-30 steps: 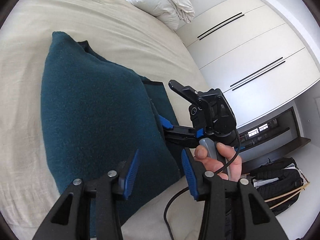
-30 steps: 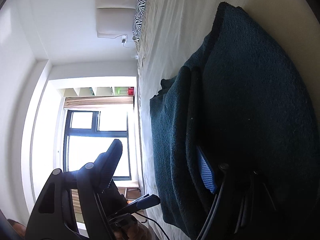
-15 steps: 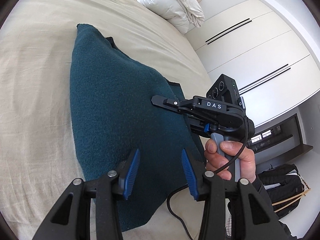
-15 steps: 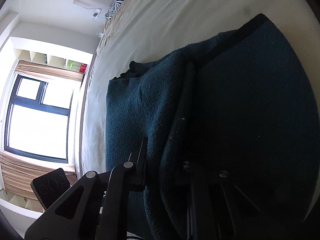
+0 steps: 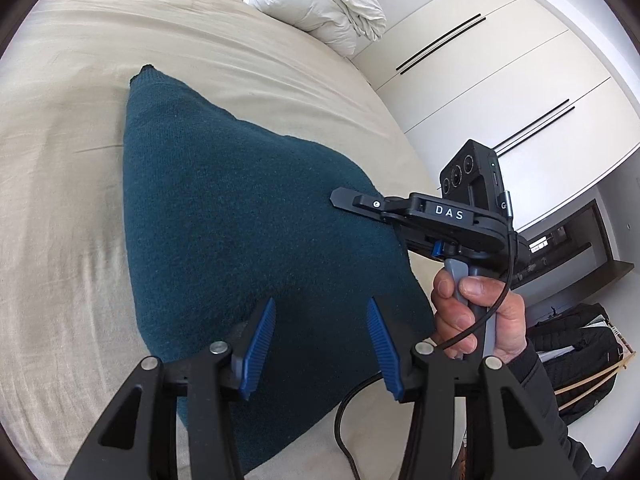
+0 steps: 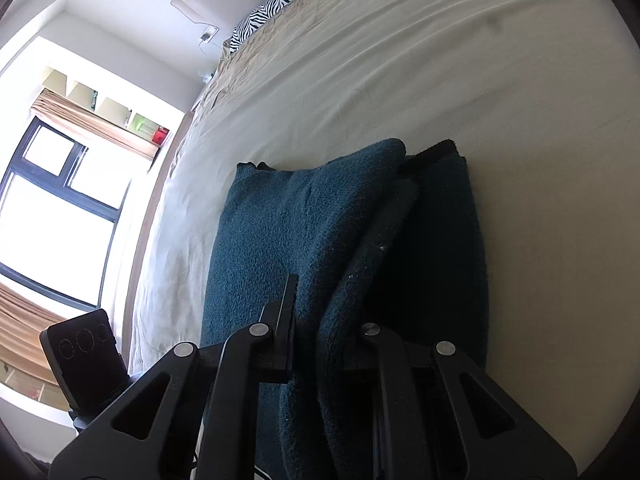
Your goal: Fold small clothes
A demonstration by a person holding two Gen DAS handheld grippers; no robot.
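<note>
A dark teal knitted garment (image 5: 240, 220) lies folded in layers on the beige bed (image 5: 60, 200). My left gripper (image 5: 321, 304) hovers over its near end, blue pads apart, jaws opening, nothing between them. To the right a hand (image 5: 476, 312) holds my right gripper (image 5: 340, 200) over the garment's right edge. In the right wrist view the right gripper (image 6: 320, 300) is shut on a raised fold of the garment (image 6: 280, 220). Cloth bunches between its fingers and hides the right one.
A white rumpled duvet (image 5: 320, 4) lies at the bed's far end, with a zebra-print pillow (image 6: 276, 4) at the head. White wardrobe doors (image 5: 500, 80) stand to the right and a black backpack (image 5: 572, 360) sits on the floor. A cable (image 5: 348, 420) trails below the right gripper.
The right gripper has closed on the garment's edge, rolled and risen, lifting a fold of it. The left gripper's pads stand a little wider apart.
</note>
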